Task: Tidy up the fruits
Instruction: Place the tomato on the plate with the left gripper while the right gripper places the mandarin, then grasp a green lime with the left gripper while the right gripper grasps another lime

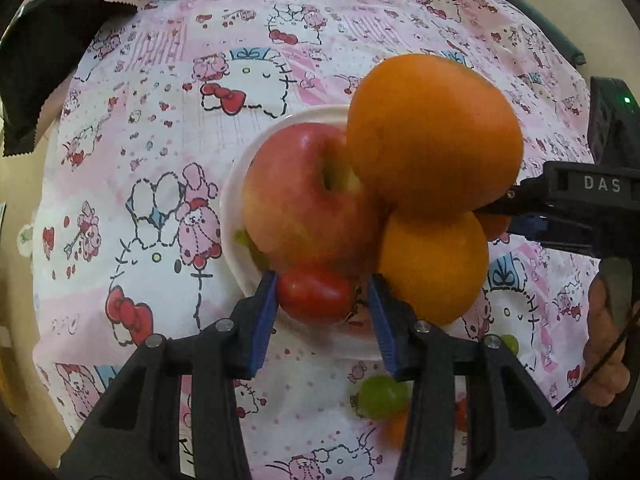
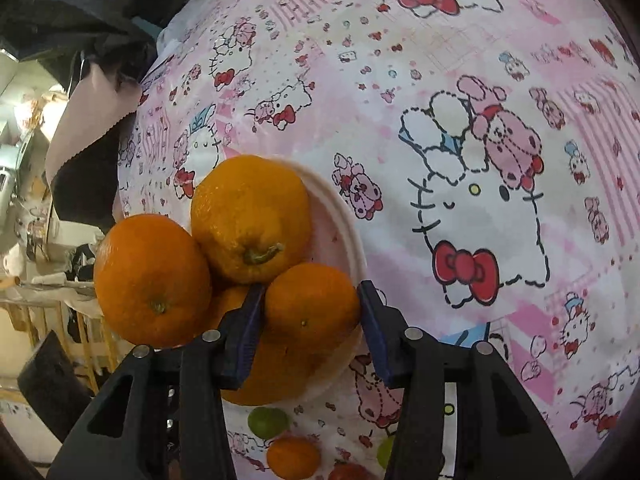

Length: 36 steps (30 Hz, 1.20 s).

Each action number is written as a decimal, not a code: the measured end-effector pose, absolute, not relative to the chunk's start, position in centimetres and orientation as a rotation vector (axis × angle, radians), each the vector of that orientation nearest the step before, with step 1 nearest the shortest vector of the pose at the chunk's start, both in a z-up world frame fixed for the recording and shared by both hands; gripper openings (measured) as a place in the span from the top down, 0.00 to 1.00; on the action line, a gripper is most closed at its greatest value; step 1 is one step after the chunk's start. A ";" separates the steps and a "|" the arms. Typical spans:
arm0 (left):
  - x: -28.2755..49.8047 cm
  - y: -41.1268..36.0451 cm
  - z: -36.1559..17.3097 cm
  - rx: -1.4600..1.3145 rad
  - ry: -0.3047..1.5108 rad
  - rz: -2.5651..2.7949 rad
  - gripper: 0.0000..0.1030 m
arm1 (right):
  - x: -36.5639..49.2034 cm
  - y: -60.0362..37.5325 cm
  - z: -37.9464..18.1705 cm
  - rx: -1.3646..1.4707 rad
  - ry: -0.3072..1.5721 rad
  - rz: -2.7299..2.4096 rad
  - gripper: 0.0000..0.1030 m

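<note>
viewing from the left wrist first: the left gripper (image 1: 322,300) has its blue pads on either side of a small red tomato (image 1: 314,294) at the near edge of the white plate (image 1: 236,200); the left pad touches the tomato, the right pad looks slightly off it, so i cannot tell whether the tongs are clamped on it or just letting go. the plate is already crowded: a red apple (image 1: 304,196), a large orange (image 1: 434,132) stacked on top, a second orange (image 1: 434,268) below it. the right gripper (image 1: 496,208) enters from the right edge, level with the gap between the two oranges. a green grape (image 1: 382,396) lies on the pink cartoon tablecloth (image 1: 160,100) just beside the plate, with another green one near the right finger. moving to the right wrist view: the right tool's fingers bracket a small mandarin (image 2: 312,304) resting on the pile at the plate rim; the left pad touches it, the right pad stands just apart, so the tongs read as released or not yet clenched. loose on the cloth below the plate: a lime-green fruit (image 2: 267,422), a small orange fruit (image 2: 293,457). judgement: task well along, big fruits gathered on the plate; the small strays remain to be collected, and the pile looks unstable.
</note>
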State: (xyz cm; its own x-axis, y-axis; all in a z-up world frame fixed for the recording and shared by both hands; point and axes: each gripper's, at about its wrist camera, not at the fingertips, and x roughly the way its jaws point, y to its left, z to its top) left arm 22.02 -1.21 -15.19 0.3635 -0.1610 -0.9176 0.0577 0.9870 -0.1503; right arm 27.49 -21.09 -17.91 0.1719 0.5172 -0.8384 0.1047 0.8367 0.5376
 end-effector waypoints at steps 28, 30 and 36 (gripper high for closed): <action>18.0 -0.7 -11.3 -0.056 1.139 -0.143 0.32 | 23.1 -26.6 -12.8 0.612 1.281 0.206 0.22; 17.8 -0.7 -11.1 -0.075 1.139 -0.152 0.32 | 22.2 -26.9 -12.3 0.605 1.275 0.201 0.22; 17.1 -2.5 -13.2 -0.105 1.248 -0.203 0.32 | 19.7 -27.7 -11.7 0.597 1.279 0.196 0.22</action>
